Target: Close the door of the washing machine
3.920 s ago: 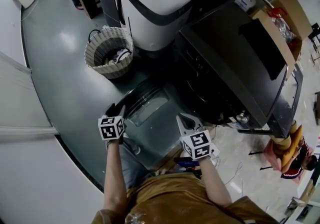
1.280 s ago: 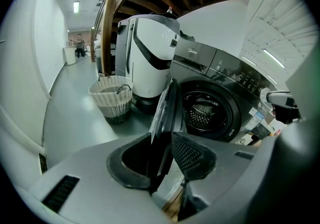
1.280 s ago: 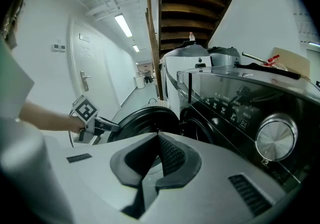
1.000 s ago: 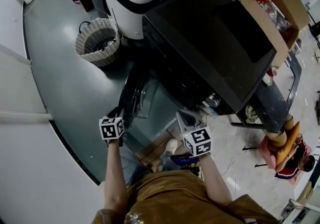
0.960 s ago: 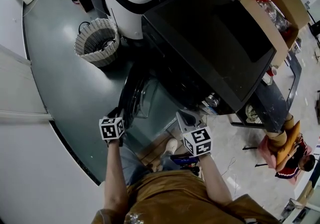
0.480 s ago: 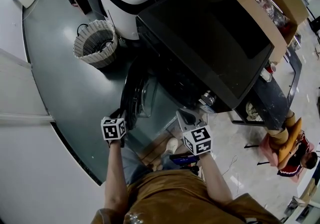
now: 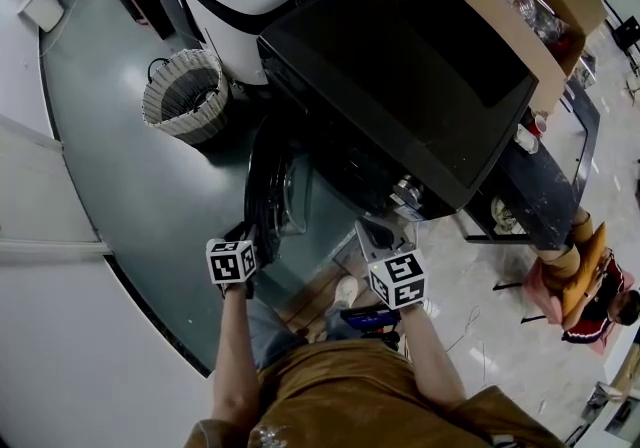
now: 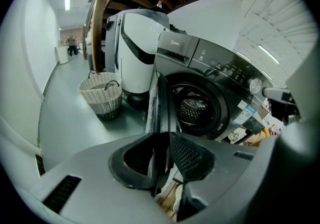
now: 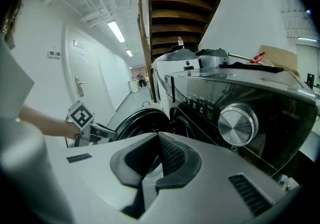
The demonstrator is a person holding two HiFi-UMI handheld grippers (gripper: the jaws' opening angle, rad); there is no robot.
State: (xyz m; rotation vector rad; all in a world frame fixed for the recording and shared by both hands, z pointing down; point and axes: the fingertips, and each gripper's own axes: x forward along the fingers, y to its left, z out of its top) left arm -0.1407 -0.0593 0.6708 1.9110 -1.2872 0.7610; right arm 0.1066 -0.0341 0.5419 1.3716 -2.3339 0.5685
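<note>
Head view sets the dark washing machine (image 7: 400,66) far from you, with its round door (image 7: 268,186) standing half open on the left. Your left gripper (image 7: 243,233) has just been closing and pinches the door's near edge. Your right gripper (image 7: 377,233), jaws together and empty, hovers to the right.

Black washing machine (image 7: 400,66), beige woven basket (image 7: 183,96)

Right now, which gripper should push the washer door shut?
Left. The left gripper has just been closing its jaws on the door edge; the right gripper holds nothing, away from it.
</note>
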